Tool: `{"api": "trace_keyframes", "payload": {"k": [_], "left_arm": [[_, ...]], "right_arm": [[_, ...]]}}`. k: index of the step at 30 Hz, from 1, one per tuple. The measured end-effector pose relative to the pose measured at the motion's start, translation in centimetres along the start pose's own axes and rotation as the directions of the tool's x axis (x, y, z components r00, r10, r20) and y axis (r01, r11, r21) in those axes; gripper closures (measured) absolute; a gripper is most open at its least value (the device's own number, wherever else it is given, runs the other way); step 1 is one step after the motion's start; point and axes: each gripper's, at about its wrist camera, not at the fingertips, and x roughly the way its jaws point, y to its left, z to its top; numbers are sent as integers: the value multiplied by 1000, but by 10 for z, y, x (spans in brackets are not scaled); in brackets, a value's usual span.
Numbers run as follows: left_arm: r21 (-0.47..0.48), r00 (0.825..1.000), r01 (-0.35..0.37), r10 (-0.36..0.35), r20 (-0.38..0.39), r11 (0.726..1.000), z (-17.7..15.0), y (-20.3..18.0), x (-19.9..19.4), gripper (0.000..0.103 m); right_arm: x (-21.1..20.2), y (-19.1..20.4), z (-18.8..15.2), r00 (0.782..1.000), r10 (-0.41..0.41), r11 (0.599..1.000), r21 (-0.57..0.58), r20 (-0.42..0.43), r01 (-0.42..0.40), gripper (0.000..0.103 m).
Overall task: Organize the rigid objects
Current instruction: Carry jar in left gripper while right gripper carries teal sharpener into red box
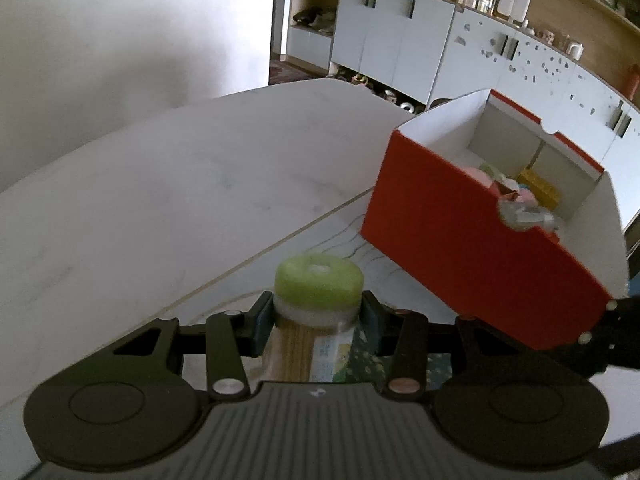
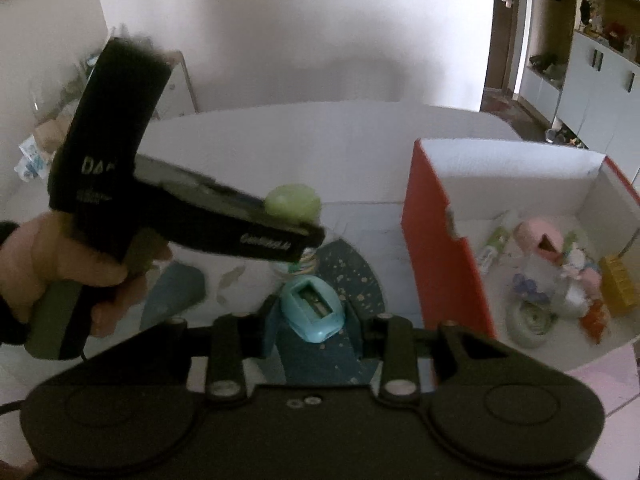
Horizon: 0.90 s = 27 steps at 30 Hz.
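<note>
Two handheld grippers, each gripping one small object beside an open red box on a white marble table.

The left gripper (image 1: pixel 319 316) is clamped around a clear bottle with a green cap (image 1: pixel 319 282), held above the table (image 1: pixel 160 184) left of the red box (image 1: pixel 460 232). The right gripper (image 2: pixel 312 320) clasps a light-blue pencil sharpener (image 2: pixel 314 310). The box (image 2: pixel 444 240), white inside, holds assorted small toys (image 2: pixel 576 276). The left hand (image 2: pixel 60 260) shows in the right wrist view.

White wall (image 1: pixel 120 40), cabinets (image 1: pixel 392 40) (pale blue)
</note>
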Motion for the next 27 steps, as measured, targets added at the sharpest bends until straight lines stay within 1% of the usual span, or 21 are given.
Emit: {"api": "trace_keyframes", "payload": {"k": [8,13,21,27], "left_arm": [[-27,1000,-8,9,12,1000,-1,-11,-39,58],[-30,999,-13,14,30,999,0,-22,-63,58],[-58,998,-9,13,69,998,12,-46,-96,58],[-64,997,-8,14,81,998,26,-74,-101,58]], "right_arm": [[-43,-8,3,999,1,1000,-12,54,-1,69],[-68,-22,3,996,2,1000,-15,86,-1,69],[-84,-63,3,994,3,1000,-20,108,-1,69],[-93,-98,0,994,-1,1000,-25,111,3,69]]}}
